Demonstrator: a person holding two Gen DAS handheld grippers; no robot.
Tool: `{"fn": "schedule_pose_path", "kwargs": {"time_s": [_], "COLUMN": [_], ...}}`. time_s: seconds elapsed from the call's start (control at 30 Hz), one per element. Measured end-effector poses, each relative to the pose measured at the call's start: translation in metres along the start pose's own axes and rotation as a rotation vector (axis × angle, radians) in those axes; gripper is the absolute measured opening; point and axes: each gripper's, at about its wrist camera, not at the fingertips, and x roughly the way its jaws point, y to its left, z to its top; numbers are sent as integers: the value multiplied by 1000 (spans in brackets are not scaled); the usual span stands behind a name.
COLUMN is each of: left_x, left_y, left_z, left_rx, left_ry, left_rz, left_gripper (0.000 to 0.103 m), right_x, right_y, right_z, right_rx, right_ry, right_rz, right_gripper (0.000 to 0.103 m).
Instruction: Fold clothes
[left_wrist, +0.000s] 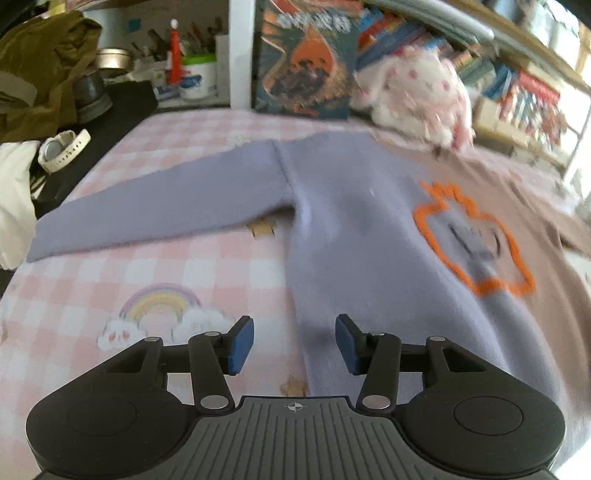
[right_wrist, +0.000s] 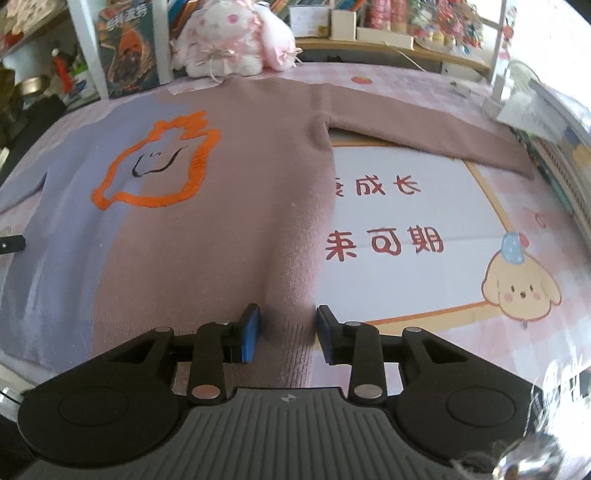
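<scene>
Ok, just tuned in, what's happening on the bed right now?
A two-tone sweater, lilac on one half and dusty pink on the other, lies spread flat on the checked bed cover, both sleeves out to the sides. A person holds a gripper in each hand at the hem: the left gripper at the lilac corner, the right gripper at the pink corner. Both sets of jaws are open with fabric between them, nothing grasped. No fold has been made yet.

Both wrist views low, close over sweater (left_wrist: 351, 221) hem, facing collar; share orange motif (right_wrist: 159, 162).
</scene>
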Motion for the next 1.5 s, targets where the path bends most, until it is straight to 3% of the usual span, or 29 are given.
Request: {"fn": "schedule_pose_path", "kwargs": {"time_s": [0.07, 0.1, 0.2, 0.27, 0.33, 0.63, 1.2, 1.33, 1.5], "left_x": [9, 14, 27, 34, 40, 51, 48, 45, 25], "left_y": [6, 8, 10, 5, 2, 3, 1, 5, 4], "left_z": [9, 13, 24, 27, 29, 41, 40, 40, 33], "left_rx": [-25, -38, -63, -40, -22, -15, 44, 21, -24], "left_ry": [-12, -12, -2, 12, 21, 12, 8, 13, -9], "left_rz": [-15, -26, -67, -72, -52, -6, -6, -17, -24], "left_gripper": [44, 37, 33, 21, 4, 3, 6, 8, 9], "right_x": [0, 1, 0, 0, -1, 0, 3, 3, 3], "right_y": [1, 2, 6, 8, 9, 17, 24, 23, 22], "right_z": [0, 0, 0, -2, -3, -7, -5, -4, -4], "right_rx": [2, 0, -16, -22, -25, -24, -44, -52, -64], "right_ry": [-2, -4, -10, -15, -18, -31, -54, -46, -43], "right_rz": [0, 0, -8, -13, -16, -27, -77, -77, -79], "right_gripper": [28, 25, 22, 21, 19, 18, 18, 18, 26]}}
